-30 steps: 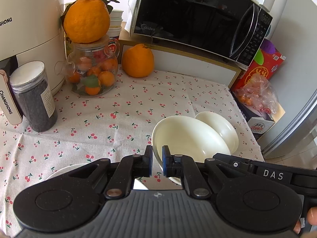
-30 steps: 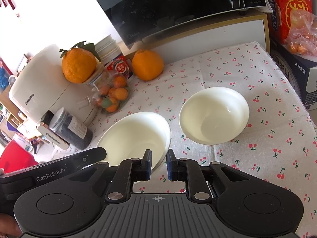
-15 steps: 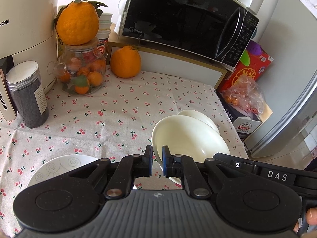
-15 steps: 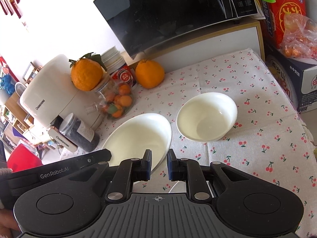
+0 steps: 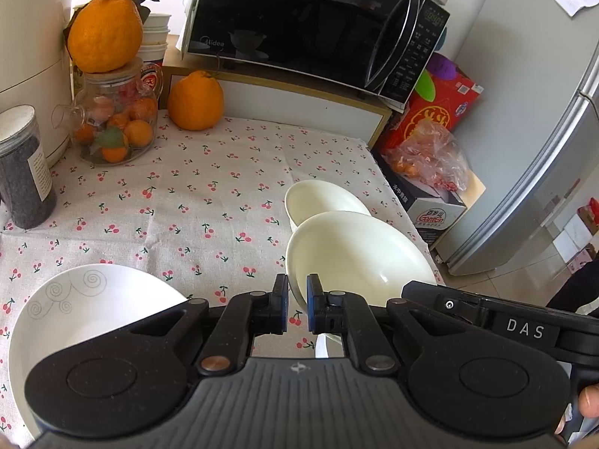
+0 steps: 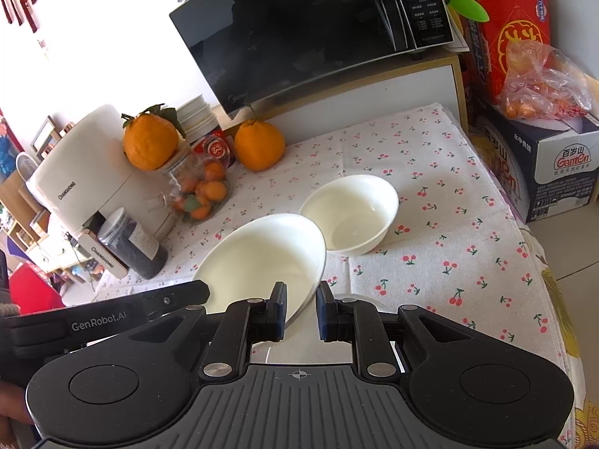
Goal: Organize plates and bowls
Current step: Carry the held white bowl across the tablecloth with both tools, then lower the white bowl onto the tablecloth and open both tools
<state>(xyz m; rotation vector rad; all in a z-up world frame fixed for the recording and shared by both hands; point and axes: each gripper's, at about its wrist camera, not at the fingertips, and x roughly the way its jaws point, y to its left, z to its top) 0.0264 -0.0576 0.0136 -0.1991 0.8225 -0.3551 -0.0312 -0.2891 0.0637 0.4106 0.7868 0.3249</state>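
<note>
Bowl, white, shallow (image 5: 355, 250): held tilted and clear of the cherry-print surface (image 5: 209, 194), its near rim pinched between the jaws of the left gripper (image 5: 297, 301), which are closed on it. Right gripper (image 6: 301, 312): jaws part-open around the opposite rim of the same bowl (image 6: 262, 258); whether a pad touches the rim cannot be told. Second bowl, white, deeper (image 6: 350, 213): upright on the surface, just beyond the held one, near the right edge. Plate, white with grey swirl marks (image 5: 86, 303): flat on the surface at near left, well apart from both bowls. Background items: microwave (image 5: 310, 26), glass jar of small oranges (image 5: 112, 127), dark canister (image 5: 22, 172); none in the way. Step in hand, as judged: nesting the held bowl into the deeper one. Handling advice: level the bowl before lowering, centre it over the standing bowl, descend slowly, and release only once the rim is seated, since a one-sided rim pinch on glazed ware may slip or swing.
</note>
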